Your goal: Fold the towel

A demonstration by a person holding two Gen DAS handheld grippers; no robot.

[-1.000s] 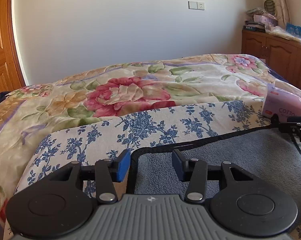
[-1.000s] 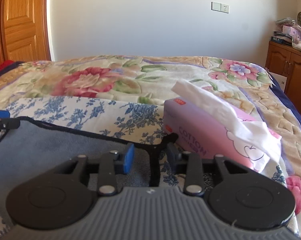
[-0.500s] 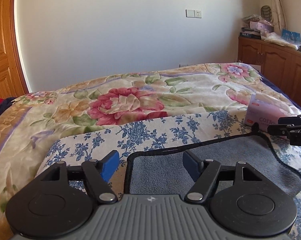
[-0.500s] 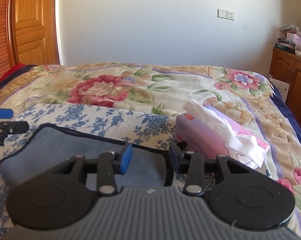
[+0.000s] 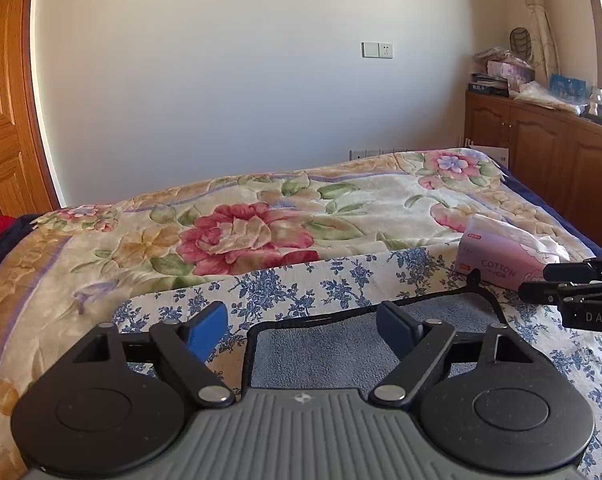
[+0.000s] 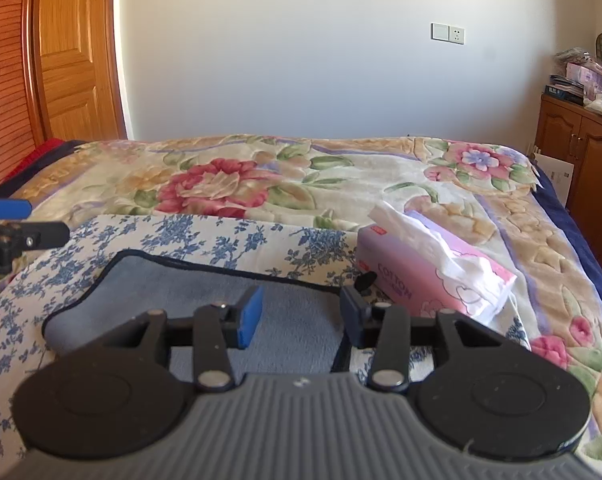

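Note:
A grey-blue towel with a black hem (image 5: 341, 344) lies flat on a blue-flowered white cloth (image 5: 301, 284) on the bed. In the right wrist view the towel (image 6: 205, 280) spreads to the left. My left gripper (image 5: 301, 326) is open and empty, raised above the towel's near left corner. My right gripper (image 6: 301, 314) is open and empty, raised above the towel's near right edge. Each gripper shows at the edge of the other's view.
A pink tissue box (image 6: 425, 276) sits just right of the towel, also in the left wrist view (image 5: 501, 256). A floral blanket (image 5: 261, 224) covers the bed. Wooden cabinets (image 5: 541, 152) stand at the right, a wooden door (image 6: 73, 60) at the left.
Both grippers have opened wider, let go of the towel's corners and lifted back. The towel has dropped flat onto the cloth.

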